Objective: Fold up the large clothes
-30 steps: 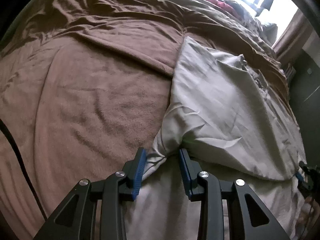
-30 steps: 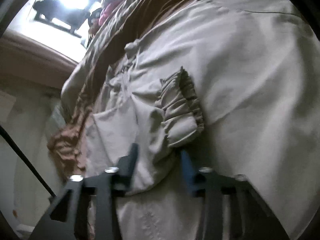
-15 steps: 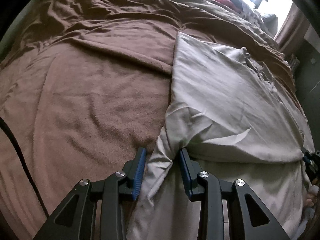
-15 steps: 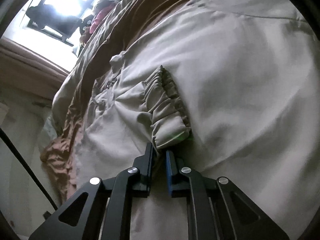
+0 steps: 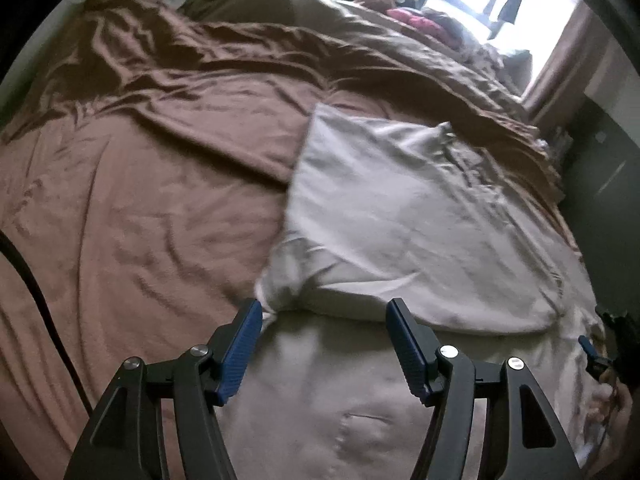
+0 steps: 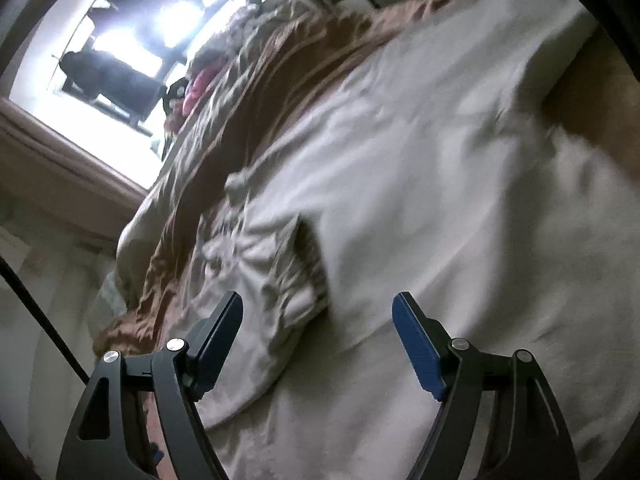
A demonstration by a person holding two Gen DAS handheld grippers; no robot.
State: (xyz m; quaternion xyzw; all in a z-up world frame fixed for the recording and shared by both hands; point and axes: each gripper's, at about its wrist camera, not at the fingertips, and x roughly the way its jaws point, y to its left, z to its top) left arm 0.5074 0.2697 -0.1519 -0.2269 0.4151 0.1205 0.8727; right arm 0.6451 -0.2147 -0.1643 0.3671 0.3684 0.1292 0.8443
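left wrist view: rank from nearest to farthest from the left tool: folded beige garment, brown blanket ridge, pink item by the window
1. Folded beige garment: right ahead of the left tool, whose jaws are opening; its bunched corner lies just beyond the left pad, not gripped.
2. Brown blanket ridge: farther up the bed, to the left.
3. Pink item: far end of the bed, under the window, upper right.

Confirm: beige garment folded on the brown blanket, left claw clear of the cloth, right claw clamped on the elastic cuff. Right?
One thing is off: the right claw is not clamped. Its jaws are opening, and the right wrist view shows the elastic cuff lying loose between the pads, untouched. The rest holds: the beige garment lies folded on the brown blanket, and the left claw is clear of the cloth.
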